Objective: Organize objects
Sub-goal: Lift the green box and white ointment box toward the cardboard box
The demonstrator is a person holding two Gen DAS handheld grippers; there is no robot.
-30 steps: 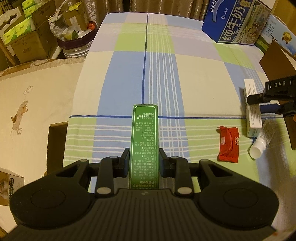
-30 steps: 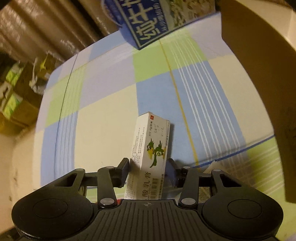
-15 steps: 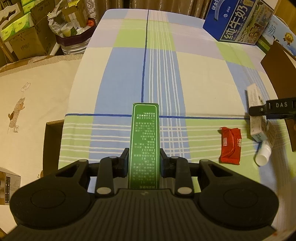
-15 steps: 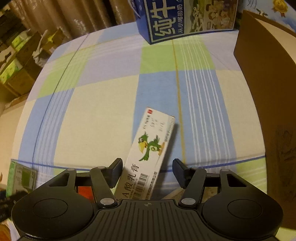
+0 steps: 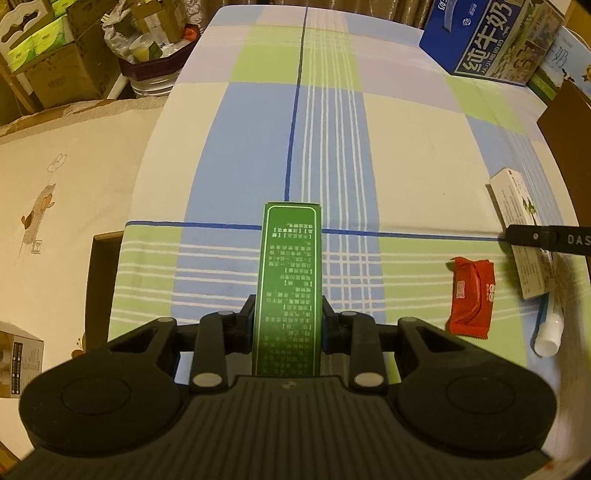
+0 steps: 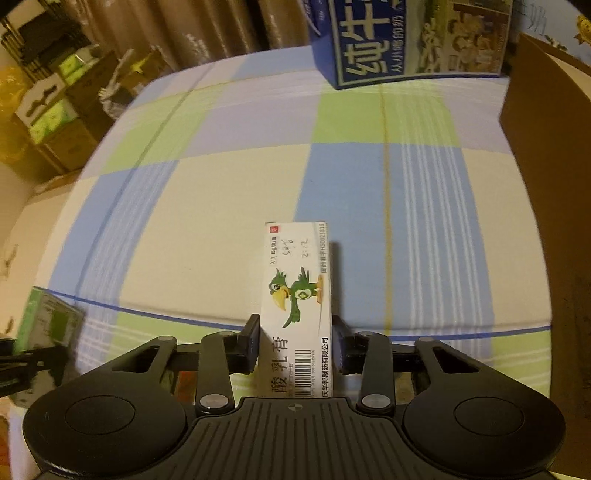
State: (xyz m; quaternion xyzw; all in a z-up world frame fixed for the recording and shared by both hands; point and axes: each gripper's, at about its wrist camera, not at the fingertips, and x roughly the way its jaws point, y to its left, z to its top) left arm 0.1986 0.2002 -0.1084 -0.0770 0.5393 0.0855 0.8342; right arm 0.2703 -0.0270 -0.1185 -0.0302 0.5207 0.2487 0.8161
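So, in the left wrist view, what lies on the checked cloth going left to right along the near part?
green box → red packet → white box → tube

The setting was a lived-in home, not a lab or shop. A checked cloth (image 5: 406,155) in blue, green and cream covered the tabletop, and brown curtains (image 6: 207,29) hung behind it. Beside the tabletop lay a cream quilt (image 5: 74,192) embroidered with a small cartoon animal — bedding or a sofa cover, hard to tell which. Household clutter filled the corner: cardboard boxes (image 5: 62,74) of green tissue packs and a bin (image 5: 155,66) stuffed with cups and wrappers. A blue milk carton case (image 5: 491,37) stood at the far edge — ordinary domestic stock.
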